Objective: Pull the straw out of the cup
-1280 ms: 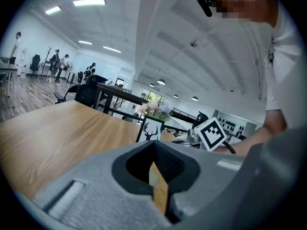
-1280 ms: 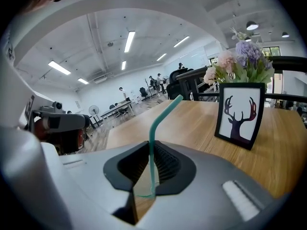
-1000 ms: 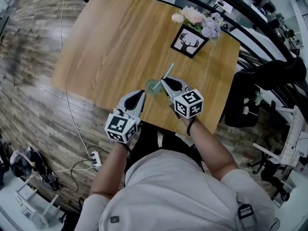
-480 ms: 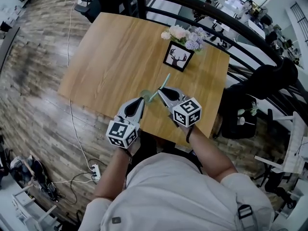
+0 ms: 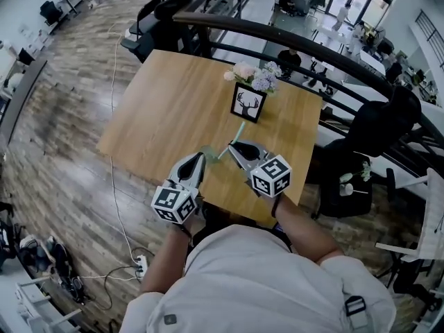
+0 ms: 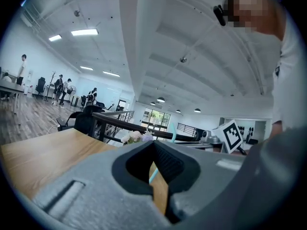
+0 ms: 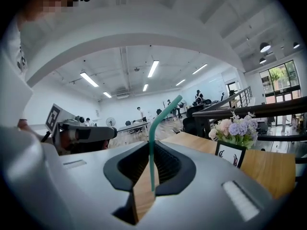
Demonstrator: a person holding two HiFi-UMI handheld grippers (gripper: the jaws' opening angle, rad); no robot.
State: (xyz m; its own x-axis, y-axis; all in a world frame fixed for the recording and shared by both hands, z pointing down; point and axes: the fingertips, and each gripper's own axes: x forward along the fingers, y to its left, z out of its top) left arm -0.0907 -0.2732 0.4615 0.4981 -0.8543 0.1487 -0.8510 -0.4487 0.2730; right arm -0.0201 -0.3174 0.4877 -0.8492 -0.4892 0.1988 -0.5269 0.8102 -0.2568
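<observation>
Right gripper (image 7: 152,178): pinching teal straw (image 7: 151,138) above cup (image 5: 210,153), for withdrawal. Left gripper (image 5: 200,157): jaws nipped on cup rim, apparently as anchor.

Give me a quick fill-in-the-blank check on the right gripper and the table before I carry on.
1. The right gripper is shut on a teal ____.
2. The framed picture on the wooden table shows a ____ head.
3. Just beyond that picture, towards the railing, stands a bunch of ____.
Missing words: straw; deer; flowers.
</observation>
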